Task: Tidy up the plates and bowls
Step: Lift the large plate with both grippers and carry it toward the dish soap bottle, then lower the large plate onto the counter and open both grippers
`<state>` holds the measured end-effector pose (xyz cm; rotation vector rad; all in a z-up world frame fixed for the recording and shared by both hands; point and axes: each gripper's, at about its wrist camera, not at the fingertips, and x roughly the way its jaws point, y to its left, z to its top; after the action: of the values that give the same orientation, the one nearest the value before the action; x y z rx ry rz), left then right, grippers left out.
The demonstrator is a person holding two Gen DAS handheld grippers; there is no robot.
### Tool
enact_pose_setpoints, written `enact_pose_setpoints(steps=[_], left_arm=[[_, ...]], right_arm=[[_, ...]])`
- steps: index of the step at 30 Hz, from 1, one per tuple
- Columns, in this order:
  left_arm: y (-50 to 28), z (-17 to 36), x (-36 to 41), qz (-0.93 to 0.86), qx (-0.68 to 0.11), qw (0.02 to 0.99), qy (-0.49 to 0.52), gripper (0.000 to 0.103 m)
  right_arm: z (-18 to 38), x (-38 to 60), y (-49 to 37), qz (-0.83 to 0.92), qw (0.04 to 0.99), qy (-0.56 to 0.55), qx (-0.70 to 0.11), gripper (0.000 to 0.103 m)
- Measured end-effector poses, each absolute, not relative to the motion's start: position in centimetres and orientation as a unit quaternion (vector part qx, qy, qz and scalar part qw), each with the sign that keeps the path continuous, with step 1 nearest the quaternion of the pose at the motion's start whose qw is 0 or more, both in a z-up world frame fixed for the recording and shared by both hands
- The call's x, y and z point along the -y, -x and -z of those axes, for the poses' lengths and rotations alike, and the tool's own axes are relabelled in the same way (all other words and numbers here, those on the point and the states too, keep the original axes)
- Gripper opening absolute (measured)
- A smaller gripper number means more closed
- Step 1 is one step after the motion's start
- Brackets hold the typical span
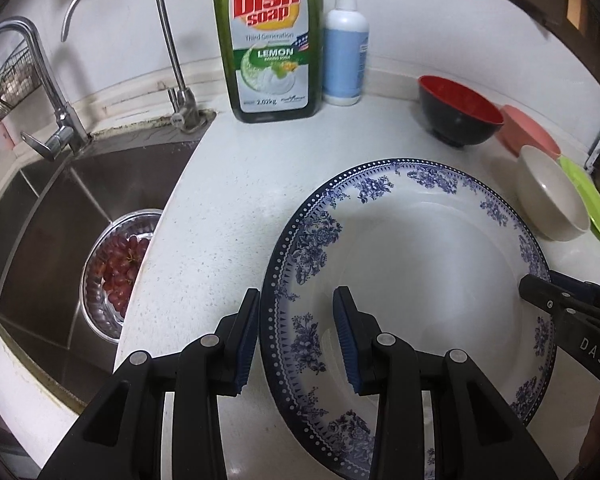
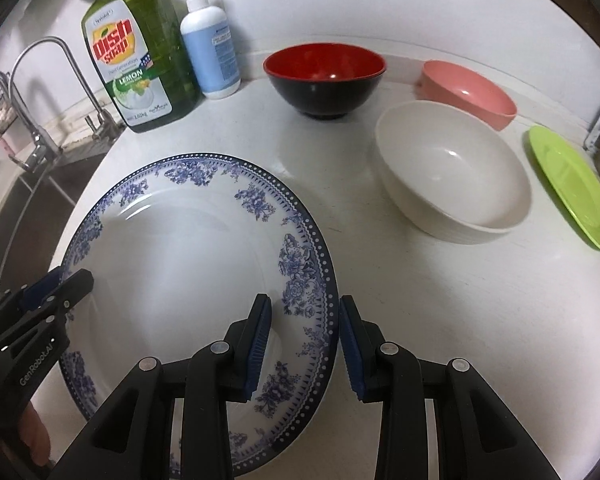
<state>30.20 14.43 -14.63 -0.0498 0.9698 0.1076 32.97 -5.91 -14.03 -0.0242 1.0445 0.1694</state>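
We have the big blue-and-white plate (image 1: 412,304) flat on the white worktop (image 1: 228,200), just right of the sink (image 1: 60,216). Left tool (image 1: 296,336) straddles its left rim, fingers apart, one pad outside, one over the inner face. Right tool (image 2: 305,344) does the same on the opposite rim. Neither looks clamped yet; we can't tell whether the pads touch.

Handling, as we judge it: glazed ceramic, stiff, heavy for its width, slippery, chips if knocked. The patterned rim is the only place to grip, so take opposite edges and lift level.

Right wrist view gives us the other dishes: red-and-black bowl (image 2: 324,80), cream bowl (image 2: 452,168), pink bowl (image 2: 468,94), green plate (image 2: 572,188), all well apart from the big plate. Left wrist view squeezes these at its edge but shows the sink basin, with a metal bowl of grapes (image 1: 120,268) inside.
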Motion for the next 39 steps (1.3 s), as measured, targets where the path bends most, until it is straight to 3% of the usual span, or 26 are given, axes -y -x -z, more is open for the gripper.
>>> enact_pose_setpoints(steps=[27, 31, 36, 39], left_arm=[[-32.2, 16.6, -15.1, -0.050, -0.488, 0.871, 0.032, 0.039], [-31.9, 15.6, -15.0, -0.048, -0.473, 0.879, 0.027, 0.058], [-31.2, 13.5, -14.3, -0.044, -0.442, 0.896, 0.011, 0.074], [-30.6, 11.8, -13.4, -0.038, -0.416, 0.908, -0.003, 0.086]], right_arm=[[15.5, 4.8, -35.1, -0.082, 0.852, 0.018, -0.516, 0.037], [14.8, 5.1, -34.6, -0.083, 0.861, 0.015, -0.502, 0.050], [12.8, 6.0, -33.2, -0.077, 0.881, 0.005, -0.467, 0.054], [11.5, 7.0, -32.1, -0.068, 0.893, -0.007, -0.444, 0.063]])
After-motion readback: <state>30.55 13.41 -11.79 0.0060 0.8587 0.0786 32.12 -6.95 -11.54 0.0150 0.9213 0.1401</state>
